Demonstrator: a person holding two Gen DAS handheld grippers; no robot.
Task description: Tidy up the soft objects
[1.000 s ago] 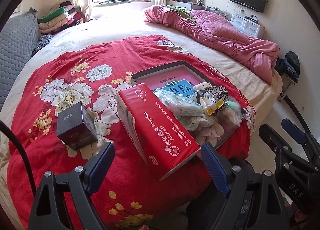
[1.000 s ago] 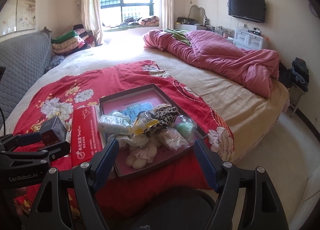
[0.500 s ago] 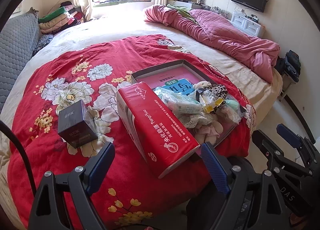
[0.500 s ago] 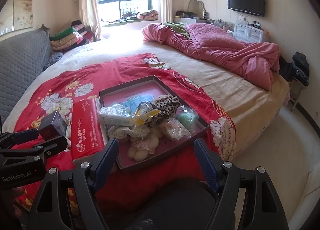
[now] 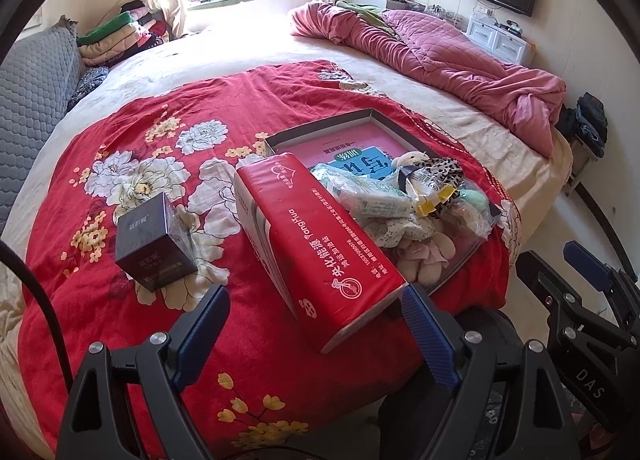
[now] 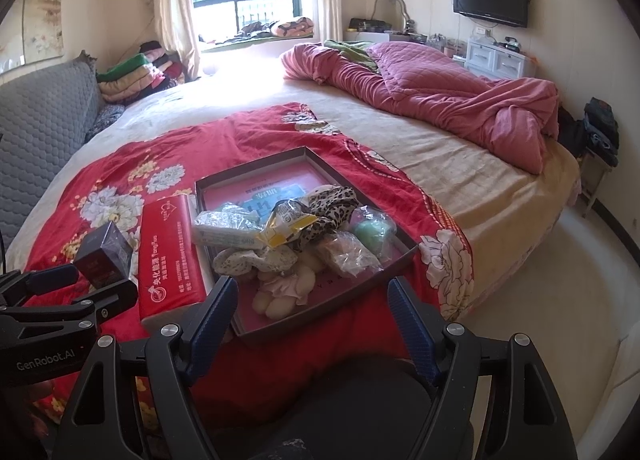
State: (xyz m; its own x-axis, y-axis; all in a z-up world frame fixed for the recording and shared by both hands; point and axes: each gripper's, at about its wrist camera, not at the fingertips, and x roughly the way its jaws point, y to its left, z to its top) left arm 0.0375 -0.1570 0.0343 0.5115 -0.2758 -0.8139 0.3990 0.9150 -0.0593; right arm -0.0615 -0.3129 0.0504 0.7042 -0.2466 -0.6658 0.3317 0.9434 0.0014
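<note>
The red tissue pack [image 5: 316,236] lies lengthwise along the near-left wall of the shallow tray [image 6: 256,172] on the red floral blanket [image 5: 152,112]; a dark cube box [image 5: 154,246] stands left of it; the tray holds a heap of bagged soft items [image 6: 296,236]; the left gripper [image 5: 316,324] and right gripper [image 6: 312,308] hover spread, empty.

The pile [image 6: 296,232] of soft things hides much of the tray [image 6: 248,174] floor and most of the print on the blue card [image 5: 362,164] under it. The red pack [image 5: 320,244] covers the tray's near-left wall. The dark box's [image 5: 154,238] lettering is too small to read.
</note>
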